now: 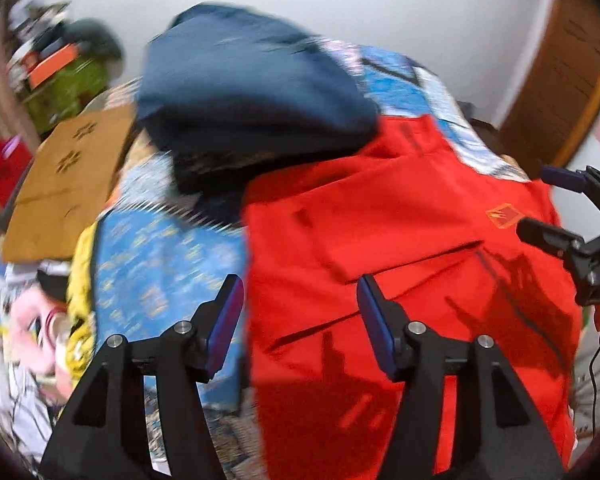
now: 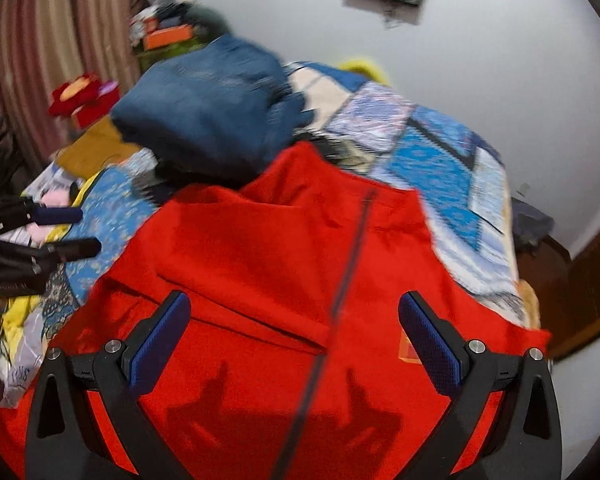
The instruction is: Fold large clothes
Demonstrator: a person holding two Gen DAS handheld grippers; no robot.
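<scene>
A red jacket [image 1: 400, 220] [image 2: 280, 248] lies spread on the patterned blue bedspread [image 1: 160, 260] [image 2: 440, 168], a dark zip line running down its middle. My left gripper [image 1: 300, 312] hangs open above the jacket's left edge, nothing between its fingers; the right wrist view catches it at the left [image 2: 72, 232]. Over the jacket's near part my right gripper [image 2: 296, 340] stands wide open and empty, with both shadows on the cloth. It also shows at the right of the left wrist view [image 1: 556, 206]. A folded dark blue garment pile [image 1: 252, 92] [image 2: 208, 120] sits behind the jacket.
A brown cloth [image 1: 68, 184] and loose clothes lie at the bed's left. Striped curtains [image 2: 40, 40] and a cluttered green stand [image 1: 68, 84] fill the far left. A wooden door [image 1: 560, 80] is at the right, a white wall behind.
</scene>
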